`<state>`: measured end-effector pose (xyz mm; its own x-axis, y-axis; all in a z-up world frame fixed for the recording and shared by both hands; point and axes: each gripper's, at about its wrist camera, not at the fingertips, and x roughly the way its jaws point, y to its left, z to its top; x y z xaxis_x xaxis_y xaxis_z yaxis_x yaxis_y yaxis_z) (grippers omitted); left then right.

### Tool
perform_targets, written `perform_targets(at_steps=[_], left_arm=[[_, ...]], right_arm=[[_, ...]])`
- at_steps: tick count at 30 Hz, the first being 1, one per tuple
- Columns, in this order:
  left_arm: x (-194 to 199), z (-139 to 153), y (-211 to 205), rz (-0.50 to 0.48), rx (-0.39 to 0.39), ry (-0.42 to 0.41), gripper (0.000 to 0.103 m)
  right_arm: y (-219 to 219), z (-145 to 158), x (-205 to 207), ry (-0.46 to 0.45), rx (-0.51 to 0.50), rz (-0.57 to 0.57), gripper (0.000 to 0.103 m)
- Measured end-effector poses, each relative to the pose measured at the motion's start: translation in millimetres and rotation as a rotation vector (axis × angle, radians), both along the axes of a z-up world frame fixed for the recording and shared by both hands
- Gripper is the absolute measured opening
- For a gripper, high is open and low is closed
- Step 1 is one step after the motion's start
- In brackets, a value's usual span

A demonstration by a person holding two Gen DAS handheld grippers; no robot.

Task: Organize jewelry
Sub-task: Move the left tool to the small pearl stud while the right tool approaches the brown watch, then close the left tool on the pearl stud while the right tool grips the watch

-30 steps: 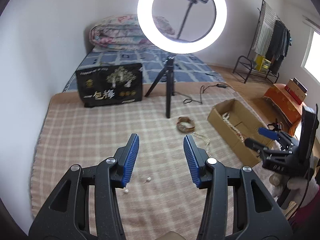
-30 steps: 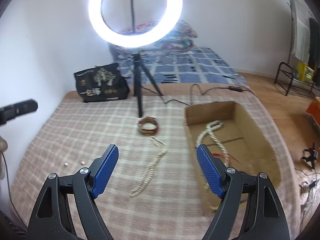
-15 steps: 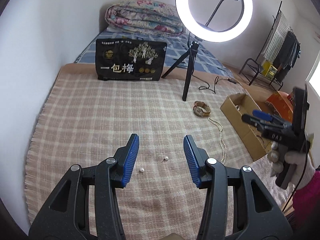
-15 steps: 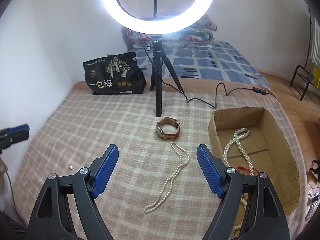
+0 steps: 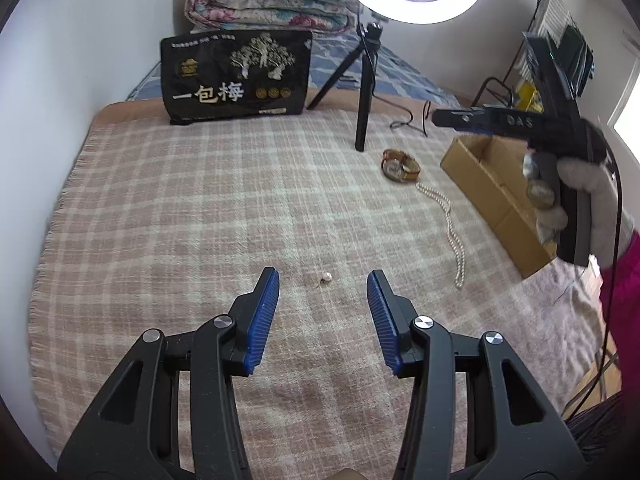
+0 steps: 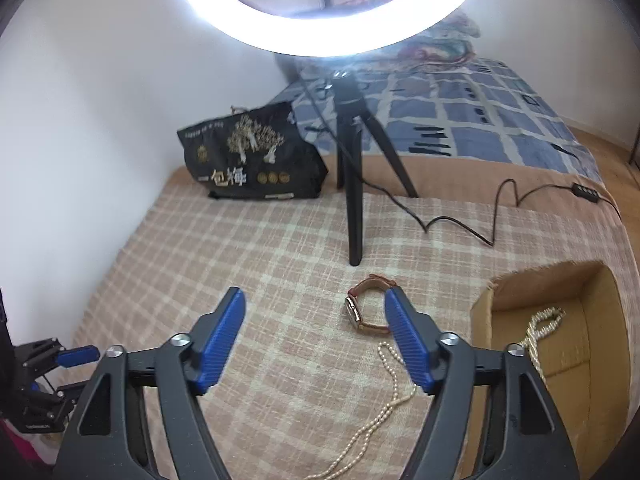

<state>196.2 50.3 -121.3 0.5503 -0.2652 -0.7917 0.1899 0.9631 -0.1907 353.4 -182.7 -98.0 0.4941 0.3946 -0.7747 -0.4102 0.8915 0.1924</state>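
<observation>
A small pearl stud [image 5: 327, 277] lies on the checked blanket [image 5: 180, 208], just ahead of my left gripper [image 5: 322, 285], whose jaws stand open and empty. A brown-strapped watch [image 6: 366, 308] lies by the right fingertip of my right gripper [image 6: 313, 294]. Its jaws are closing with nothing pressed between the pads. A pearl necklace [image 6: 394, 384] trails from the watch toward the near edge. Another pearl strand [image 6: 544, 320] lies inside the cardboard box [image 6: 520, 292]. In the left wrist view, a gloved hand [image 5: 580, 176] holds the right gripper [image 5: 460, 118] above the box [image 5: 496, 196].
A ring light on a black tripod [image 6: 354, 208] stands mid-blanket, just beyond the watch, and its cable [image 6: 460, 224] runs off to the right. A black printed bag [image 5: 236, 76] leans at the back. A folded quilt [image 5: 272, 0] lies behind it. The white wall runs along the left.
My left gripper has sunk toward the blanket, and the pearl stud now sits between its fingertips. My right gripper has swung left from the box to the watch, and its jaws have narrowed.
</observation>
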Motion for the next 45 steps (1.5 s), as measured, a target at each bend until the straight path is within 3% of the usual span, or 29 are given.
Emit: perform_targets(at_steps=[2,4,6,13,16,23,31,35,37,45], left_arm=[[5,-12,-11,-0.023,0.029,0.014,0.047],[9,-23,-25,-0.055,0.073,0.020,0.037],[13,-32,-37,-0.088,0.116,0.018,0.037],[34,-67,-51,-0.113,0.184,0.070,0.037],[39,-72,-48,-0.101,0.187,0.079,0.037],[45,-73,-49,-0.109,0.189,0.071,0.037],[48,-78,-49,-0.120,0.188,0.083,0.037],[51,-83,-53,-0.128,0.200,0.089,0.036],[52,-86,-55,-0.134,0.206,0.095,0.030],[56,-92,-55,-0.128,0.213,0.103,0.030]], right_arm=[[8,-9,5,0.003,-0.038,0.040,0.056],[13,-17,8,0.006,-0.064,0.071,0.051],[17,-25,13,0.015,-0.081,0.095,0.041],[19,-39,27,0.039,-0.100,0.105,0.038],[21,-45,32,0.055,-0.096,0.112,0.030],[24,-57,46,0.110,-0.051,0.094,0.030],[23,-77,48,0.145,-0.116,0.093,0.029],[21,-86,50,0.153,-0.141,0.085,0.025],[20,-88,50,0.152,-0.147,0.083,0.024],[25,-95,52,0.148,-0.181,0.078,0.018]])
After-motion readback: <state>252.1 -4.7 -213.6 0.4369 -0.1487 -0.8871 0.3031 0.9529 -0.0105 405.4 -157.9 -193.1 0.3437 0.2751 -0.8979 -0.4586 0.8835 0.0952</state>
